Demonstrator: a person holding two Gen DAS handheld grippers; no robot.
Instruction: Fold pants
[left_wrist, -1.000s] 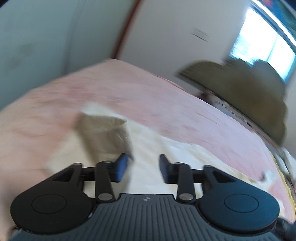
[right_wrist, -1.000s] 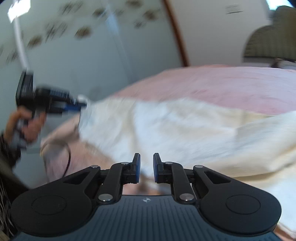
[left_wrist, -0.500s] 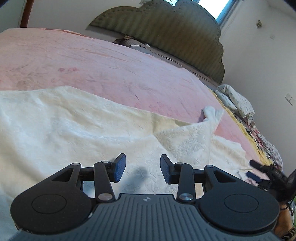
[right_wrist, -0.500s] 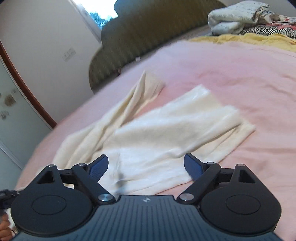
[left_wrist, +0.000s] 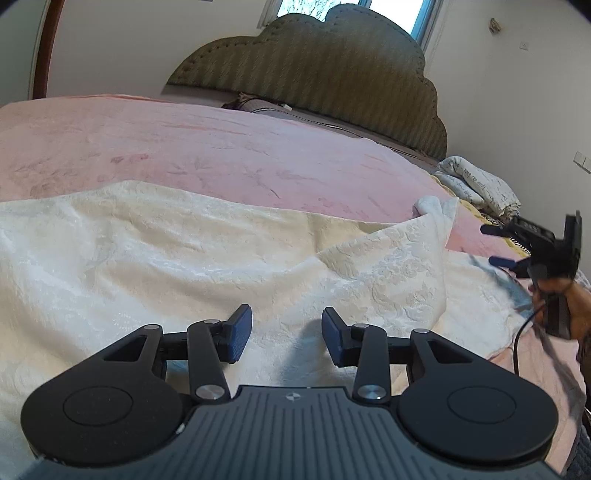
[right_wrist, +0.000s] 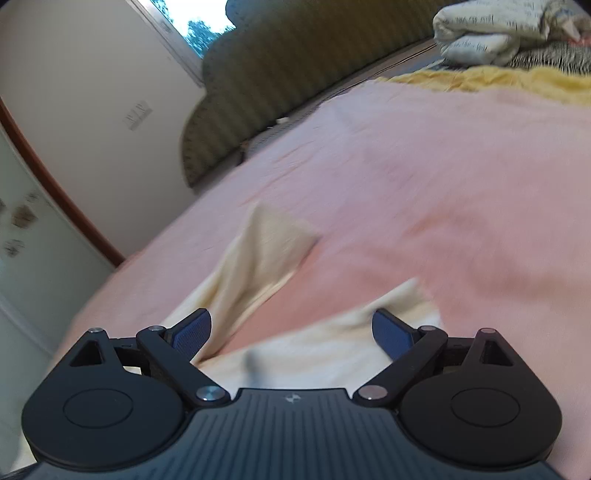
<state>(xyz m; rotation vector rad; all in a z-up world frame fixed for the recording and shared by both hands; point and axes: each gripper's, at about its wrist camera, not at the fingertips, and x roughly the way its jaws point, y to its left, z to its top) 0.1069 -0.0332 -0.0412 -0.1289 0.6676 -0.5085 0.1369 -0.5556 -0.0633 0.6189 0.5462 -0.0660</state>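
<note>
Cream textured pants (left_wrist: 177, 258) lie spread across a pink bedspread (left_wrist: 221, 147). My left gripper (left_wrist: 287, 334) hovers just above the cloth, jaws open and empty. In the left wrist view the right gripper (left_wrist: 517, 245) shows at the far right edge, held in a hand over the leg ends. In the right wrist view my right gripper (right_wrist: 291, 334) is wide open and empty over the two pant legs (right_wrist: 258, 258), which part in a V. The view is motion-blurred.
A padded olive headboard (left_wrist: 332, 74) stands at the far end of the bed. A folded printed blanket (right_wrist: 498, 29) and yellow cloth (right_wrist: 498, 83) lie at the right. A wall and a wooden door frame (right_wrist: 55, 184) are on the left.
The left gripper has swung round from the waist end to face the headboard and settled. The right gripper has opened wide and moved closer to the pant legs.
</note>
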